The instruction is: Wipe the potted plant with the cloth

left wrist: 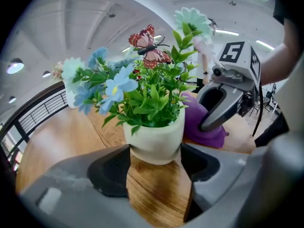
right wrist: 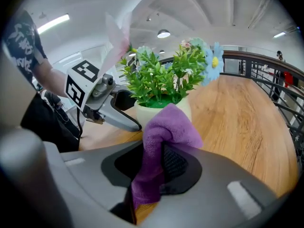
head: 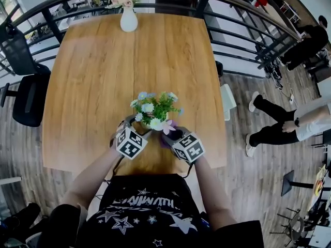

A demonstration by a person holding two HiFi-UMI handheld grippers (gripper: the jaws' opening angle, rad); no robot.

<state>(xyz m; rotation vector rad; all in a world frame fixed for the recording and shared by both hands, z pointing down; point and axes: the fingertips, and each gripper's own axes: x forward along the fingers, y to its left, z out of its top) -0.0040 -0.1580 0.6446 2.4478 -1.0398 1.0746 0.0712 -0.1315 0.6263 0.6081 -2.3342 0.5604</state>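
Left gripper view shows the left tool (left wrist: 154, 163), half open, gripping the potted plant (left wrist: 156, 134) on the worktop (left wrist: 66, 132), the right tool (right wrist: 153, 167) clamped on the cloth (right wrist: 166, 127) beside it; hard wiping could topple it.

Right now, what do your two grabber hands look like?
Both the left gripper and the right gripper are smooth grey shells with black padded jaws. Each carries a white cube printed with black square markers. The person wears a black top with white stars.
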